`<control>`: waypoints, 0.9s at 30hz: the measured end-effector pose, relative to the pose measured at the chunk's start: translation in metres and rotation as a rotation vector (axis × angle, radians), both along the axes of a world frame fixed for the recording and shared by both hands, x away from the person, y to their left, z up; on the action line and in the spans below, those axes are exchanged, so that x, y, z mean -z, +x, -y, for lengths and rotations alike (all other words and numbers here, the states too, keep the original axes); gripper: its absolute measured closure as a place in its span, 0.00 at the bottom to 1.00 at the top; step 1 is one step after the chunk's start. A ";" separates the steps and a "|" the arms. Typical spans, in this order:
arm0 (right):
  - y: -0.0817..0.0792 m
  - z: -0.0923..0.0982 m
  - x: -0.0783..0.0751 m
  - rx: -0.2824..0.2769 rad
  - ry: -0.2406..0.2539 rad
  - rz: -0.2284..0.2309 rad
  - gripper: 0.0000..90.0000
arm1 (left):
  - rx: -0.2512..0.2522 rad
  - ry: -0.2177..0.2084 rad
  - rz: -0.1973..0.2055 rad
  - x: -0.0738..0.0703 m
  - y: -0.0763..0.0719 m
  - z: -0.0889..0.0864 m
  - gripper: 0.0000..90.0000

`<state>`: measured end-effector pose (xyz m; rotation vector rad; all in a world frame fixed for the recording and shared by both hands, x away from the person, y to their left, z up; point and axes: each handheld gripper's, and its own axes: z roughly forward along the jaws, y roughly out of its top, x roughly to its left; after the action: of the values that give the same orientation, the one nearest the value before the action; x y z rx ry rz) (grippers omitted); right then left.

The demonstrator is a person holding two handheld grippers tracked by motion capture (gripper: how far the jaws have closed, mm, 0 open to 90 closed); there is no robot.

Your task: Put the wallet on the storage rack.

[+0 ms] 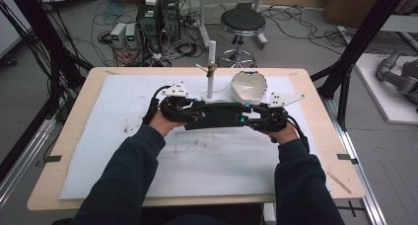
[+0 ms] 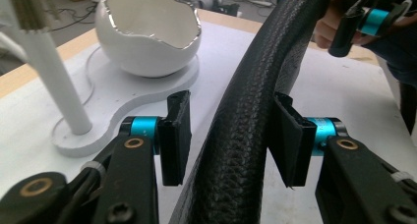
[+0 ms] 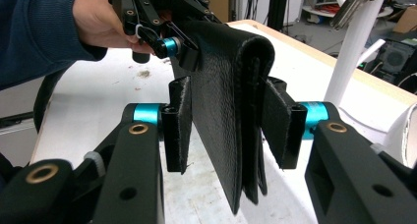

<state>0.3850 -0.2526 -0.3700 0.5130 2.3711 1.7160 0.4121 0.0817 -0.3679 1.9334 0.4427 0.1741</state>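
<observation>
A long black leather pouch (image 1: 217, 117) hangs level above the white mat between both hands. In the left gripper view the pouch (image 2: 236, 135) runs between the jaws of my left gripper (image 2: 231, 97); the right pad touches it and the left pad stands a little off it. My left gripper (image 1: 197, 114) is at the pouch's left end. My right gripper (image 1: 244, 119) is at its right end. In the right gripper view the folded pouch (image 3: 221, 101) sits between the pads of my right gripper (image 3: 227, 84), which press on both its sides.
A white eggshell-shaped bowl (image 1: 249, 87) and a thin white post (image 1: 211, 62) share a flat white base just behind the pouch. The white mat (image 1: 98, 136) covers most of the wooden table. A stool and cables lie on the floor beyond.
</observation>
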 end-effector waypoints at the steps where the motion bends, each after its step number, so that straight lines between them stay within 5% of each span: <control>1: 0.000 0.000 0.000 0.003 0.002 -0.001 0.64 | 0.004 0.005 0.002 0.000 0.001 0.001 0.62; 4: 0.002 0.001 0.000 0.011 -0.001 0.010 0.80 | 0.007 0.000 0.004 0.000 0.001 0.002 0.62; 12: 0.002 0.009 -0.003 0.024 0.009 0.026 0.86 | -0.088 -0.005 -0.009 -0.003 0.002 -0.001 0.48; 18: -0.002 0.021 -0.006 0.079 0.001 0.063 0.88 | -0.195 -0.074 0.018 -0.015 -0.003 -0.041 0.47; 23: -0.006 0.029 -0.011 0.118 0.009 0.078 0.88 | -0.290 -0.111 0.018 -0.008 -0.016 -0.084 0.47; 27: -0.009 0.037 -0.023 0.169 0.045 0.122 0.88 | -0.369 -0.093 0.031 0.004 -0.032 -0.115 0.46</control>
<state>0.3764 -0.2901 -0.3467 0.5798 2.1444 1.6788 0.3806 0.1963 -0.3718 1.7419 0.7721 0.4135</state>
